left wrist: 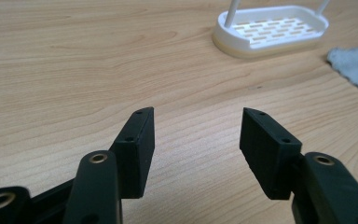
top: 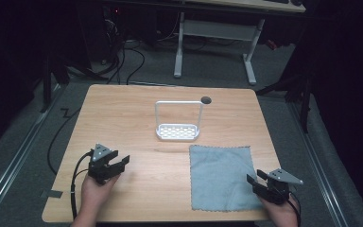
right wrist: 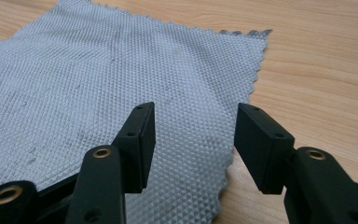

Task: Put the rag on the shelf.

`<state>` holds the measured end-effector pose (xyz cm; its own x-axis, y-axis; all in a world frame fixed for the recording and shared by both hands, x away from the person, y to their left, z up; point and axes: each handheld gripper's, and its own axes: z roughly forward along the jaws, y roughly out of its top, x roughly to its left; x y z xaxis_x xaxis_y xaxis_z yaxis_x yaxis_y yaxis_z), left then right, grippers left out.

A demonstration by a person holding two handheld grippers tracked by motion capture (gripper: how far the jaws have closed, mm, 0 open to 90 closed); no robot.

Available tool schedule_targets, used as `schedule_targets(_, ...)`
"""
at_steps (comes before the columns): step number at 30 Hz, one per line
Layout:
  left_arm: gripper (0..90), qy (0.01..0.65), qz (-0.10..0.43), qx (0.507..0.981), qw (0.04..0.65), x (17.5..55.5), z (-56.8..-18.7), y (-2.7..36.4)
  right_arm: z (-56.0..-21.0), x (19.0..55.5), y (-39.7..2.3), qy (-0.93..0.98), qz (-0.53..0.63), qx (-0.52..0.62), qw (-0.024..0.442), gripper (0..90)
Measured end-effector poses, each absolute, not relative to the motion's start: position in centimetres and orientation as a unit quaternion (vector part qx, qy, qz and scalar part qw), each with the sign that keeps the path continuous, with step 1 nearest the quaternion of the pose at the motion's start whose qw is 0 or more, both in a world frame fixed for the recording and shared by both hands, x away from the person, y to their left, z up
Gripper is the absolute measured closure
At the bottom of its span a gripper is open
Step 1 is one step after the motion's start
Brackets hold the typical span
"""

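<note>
left gripper (top: 123, 161) jaws apart over bare table (top: 137, 123), white slotted rack (top: 177, 131) ahead to its right; right gripper (top: 254, 180) jaws apart over the grey cloth's (top: 220, 177) edge

table (top: 137, 118): matt wood grain | cloth (right wrist: 98, 79): grey, dimpled weave | rack (left wrist: 272, 30): glossy white plastic

left gripper (top: 121, 162): jaws apart, empty | right gripper (top: 252, 180): jaws apart, empty
</note>
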<state>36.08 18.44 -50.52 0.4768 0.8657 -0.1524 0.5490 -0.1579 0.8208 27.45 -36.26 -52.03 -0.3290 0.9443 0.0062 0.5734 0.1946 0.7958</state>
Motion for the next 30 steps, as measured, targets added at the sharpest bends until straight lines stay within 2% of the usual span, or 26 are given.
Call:
schedule_targets(10, 46.8, 0.484, 0.182, 0.736, 0.438, 36.1, -50.5, 18.8, -52.0, 27.5, -35.3, 0.739, 0.359, 0.507, 0.259, 49.3)
schedule_targets(16, 48.7, 0.482, 0.176, 0.739, 0.437, 36.1, -50.7, 18.5, -52.1, 28.3, -34.8, 0.747, 0.353, 0.502, 0.255, 52.9)
schedule_targets(19, 49.2, 0.476, 0.173, 0.745, 0.434, 36.1, -50.9, 18.0, -52.1, 29.6, -34.8, 0.743, 0.339, 0.519, 0.253, 61.2)
schedule_targets(22, 49.0, 0.468, 0.173, 0.750, 0.433, 36.0, -50.9, 17.6, -52.5, 30.6, -34.7, 0.747, 0.325, 0.533, 0.230, 70.4)
schedule_targets(24, 49.1, 0.464, 0.164, 0.751, 0.440, 35.8, -50.9, 17.2, -52.7, 30.5, -34.3, 0.751, 0.323, 0.527, 0.231, 73.0)
schedule_targets(30, 49.7, 0.428, 0.141, 0.774, 0.445, 35.1, -50.8, 14.2, -52.7, 29.7, -31.9, 0.773, 0.330, 0.496, 0.220, 73.1)
